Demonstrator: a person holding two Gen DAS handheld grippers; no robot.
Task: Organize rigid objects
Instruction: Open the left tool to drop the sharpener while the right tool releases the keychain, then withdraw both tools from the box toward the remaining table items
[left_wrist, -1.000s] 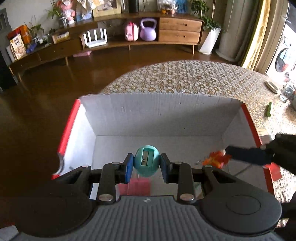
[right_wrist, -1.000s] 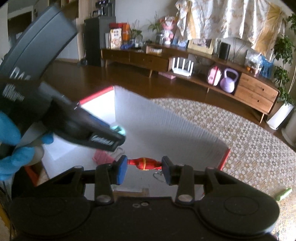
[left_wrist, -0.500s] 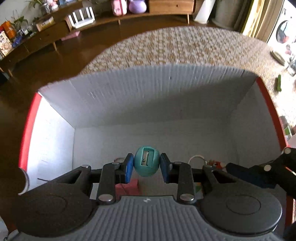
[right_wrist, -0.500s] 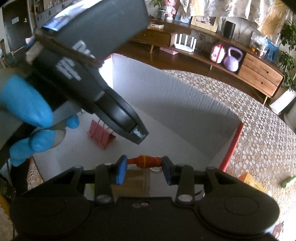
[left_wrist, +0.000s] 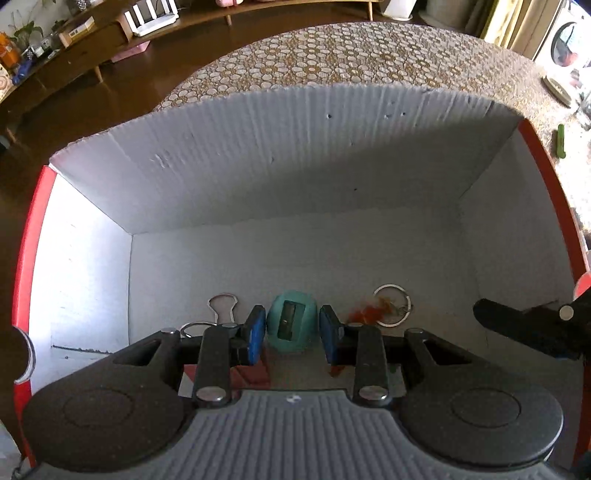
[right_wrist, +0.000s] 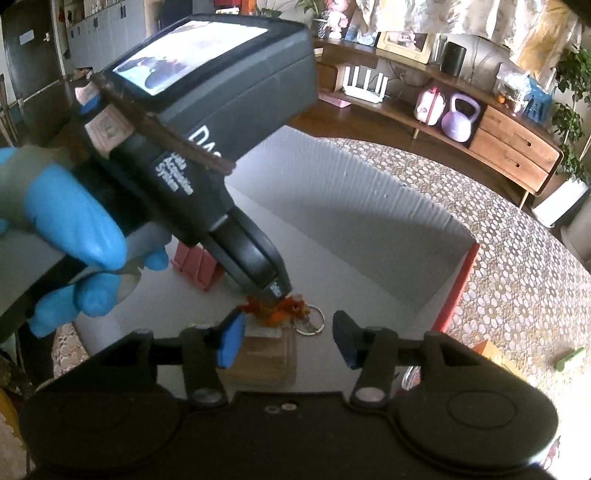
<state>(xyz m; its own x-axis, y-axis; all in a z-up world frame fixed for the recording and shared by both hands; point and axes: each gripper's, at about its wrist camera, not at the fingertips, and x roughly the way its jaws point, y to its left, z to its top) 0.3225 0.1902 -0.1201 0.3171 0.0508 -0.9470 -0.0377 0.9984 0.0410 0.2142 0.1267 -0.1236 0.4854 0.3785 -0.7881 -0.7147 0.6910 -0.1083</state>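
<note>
My left gripper (left_wrist: 291, 328) is shut on a teal egg-shaped pencil sharpener (left_wrist: 291, 325) and hangs low inside the white cardboard box (left_wrist: 295, 155) with red edges. In the right wrist view a blue-gloved hand holds the left gripper (right_wrist: 277, 290) steeply downward over the box floor. My right gripper (right_wrist: 288, 339) has its jaws opening, and nothing sits between the pads. The orange keychain (right_wrist: 280, 308) with its metal ring lies free just beyond those fingertips. It shows blurred in the left wrist view as the orange keychain (left_wrist: 373, 312).
A pink binder clip (right_wrist: 197, 266) lies on the box floor, with its wire handles (left_wrist: 221, 306) showing by my left finger. A brown block (right_wrist: 266, 358) lies under the right gripper. A green piece (right_wrist: 569, 358) lies on the patterned tablecloth (right_wrist: 517, 280) outside the box.
The right jaws have spread and let go of the orange keychain, which now lies on the box floor. The left gripper has sunk deeper into the box with the sharpener.
</note>
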